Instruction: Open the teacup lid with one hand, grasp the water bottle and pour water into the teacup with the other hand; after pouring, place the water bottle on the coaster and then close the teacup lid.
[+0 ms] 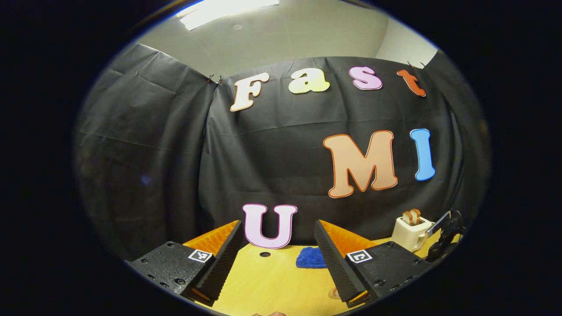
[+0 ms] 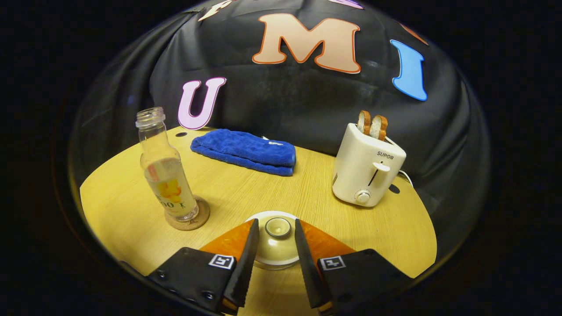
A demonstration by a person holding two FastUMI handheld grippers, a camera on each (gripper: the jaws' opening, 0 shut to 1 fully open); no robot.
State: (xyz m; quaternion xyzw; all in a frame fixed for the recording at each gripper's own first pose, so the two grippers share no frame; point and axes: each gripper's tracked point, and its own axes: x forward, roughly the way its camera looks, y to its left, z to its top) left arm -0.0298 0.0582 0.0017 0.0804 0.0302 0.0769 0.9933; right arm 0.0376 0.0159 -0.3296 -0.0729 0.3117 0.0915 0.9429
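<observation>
The teacup lid [image 2: 277, 239], near the table's [image 2: 246, 188] front edge, is being straddled by the spread right gripper [image 2: 275, 250] for gripping, while the bottle [image 2: 164, 171] is being kept on its coaster [image 2: 189, 218].

Ceiling light [image 1: 228, 8] glares overhead; sharp focus, fisheye-bent edges, dim cloth.

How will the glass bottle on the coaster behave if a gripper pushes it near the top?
The bottle is tall and narrow and stands on a small round coaster, so it would probably tip rather than slide. It looks about half full, which likely steadies it somewhat. It has no cap, so tipping may spill liquid. Its smooth clear wall may be slippery.
</observation>
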